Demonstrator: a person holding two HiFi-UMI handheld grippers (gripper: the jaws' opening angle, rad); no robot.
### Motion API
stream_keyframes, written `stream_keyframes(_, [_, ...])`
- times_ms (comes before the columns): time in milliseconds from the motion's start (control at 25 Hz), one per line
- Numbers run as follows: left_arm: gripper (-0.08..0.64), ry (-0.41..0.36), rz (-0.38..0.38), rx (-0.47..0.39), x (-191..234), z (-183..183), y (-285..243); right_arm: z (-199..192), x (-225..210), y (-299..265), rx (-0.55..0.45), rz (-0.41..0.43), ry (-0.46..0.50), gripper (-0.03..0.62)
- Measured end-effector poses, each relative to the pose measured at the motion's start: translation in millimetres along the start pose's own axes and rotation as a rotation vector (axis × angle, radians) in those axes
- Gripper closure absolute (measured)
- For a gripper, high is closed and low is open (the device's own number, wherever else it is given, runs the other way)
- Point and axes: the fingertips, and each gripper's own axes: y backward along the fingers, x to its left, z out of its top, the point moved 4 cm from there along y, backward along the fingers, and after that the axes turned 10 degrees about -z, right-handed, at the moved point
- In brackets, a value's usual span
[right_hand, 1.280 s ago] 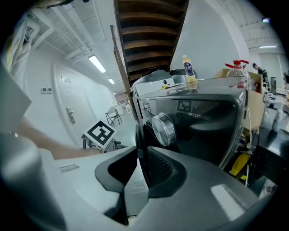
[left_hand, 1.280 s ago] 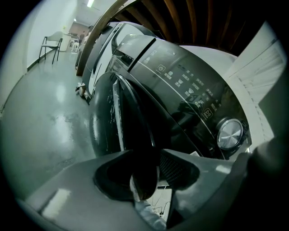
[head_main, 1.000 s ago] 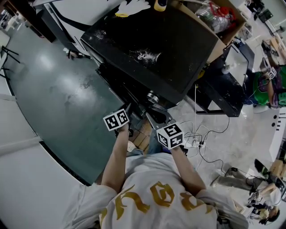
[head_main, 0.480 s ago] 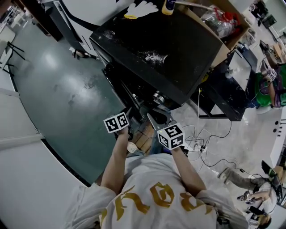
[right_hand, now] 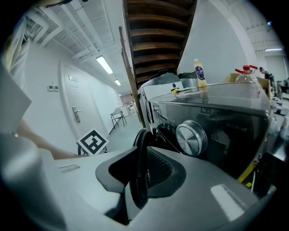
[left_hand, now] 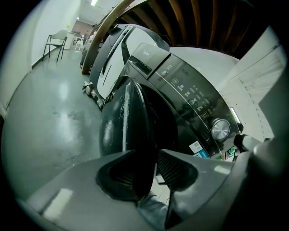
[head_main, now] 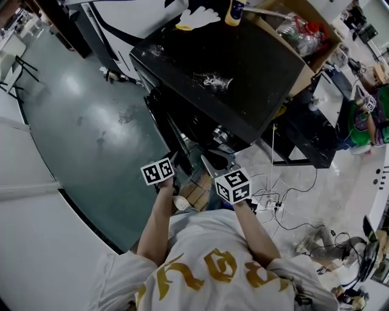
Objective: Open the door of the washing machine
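Note:
The black front-loading washing machine (head_main: 231, 67) stands ahead of me, with its control panel and silver knob (left_hand: 220, 129) showing. Its round dark door (left_hand: 131, 117) hangs partly swung out from the front. My left gripper (left_hand: 146, 169) is shut on the door's edge, which fills the gap between its pads. My right gripper (right_hand: 140, 173) is shut on the door's rim (right_hand: 141, 149), just left of the knob (right_hand: 192, 137). In the head view both grippers, left (head_main: 172, 161) and right (head_main: 214, 165), sit side by side at the machine's front.
A yellow bottle (head_main: 234, 11), a white glove (head_main: 197, 17) and a cardboard box (head_main: 298, 30) sit on or behind the machine. Cables and a power strip (head_main: 273, 203) lie on the floor at right. A second, white machine (left_hand: 113, 58) and a chair (left_hand: 56, 43) stand further left.
Both grippers keep their hold on the door and barely move. The machine has drifted slightly up and right in the head view.

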Motion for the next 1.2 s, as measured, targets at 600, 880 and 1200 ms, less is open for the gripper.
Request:
stream_keyframes(600, [0.422,-0.037,0.068,-0.004,24.8,-3.5,31.9,2.0,26.1,-11.6,0.001,0.046,0.036,0.512])
stream_keyframes(880, [0.422,-0.068,0.115,0.004,38.4,-1.6,48.9,3.2,35.3,-18.0,0.006,0.061,0.037,0.512])
stream_keyframes(1200, [0.423,-0.085,0.170,-0.001,56.8,1.3,70.1,2.0,46.0,-23.2,0.017,0.086,0.059,0.512])
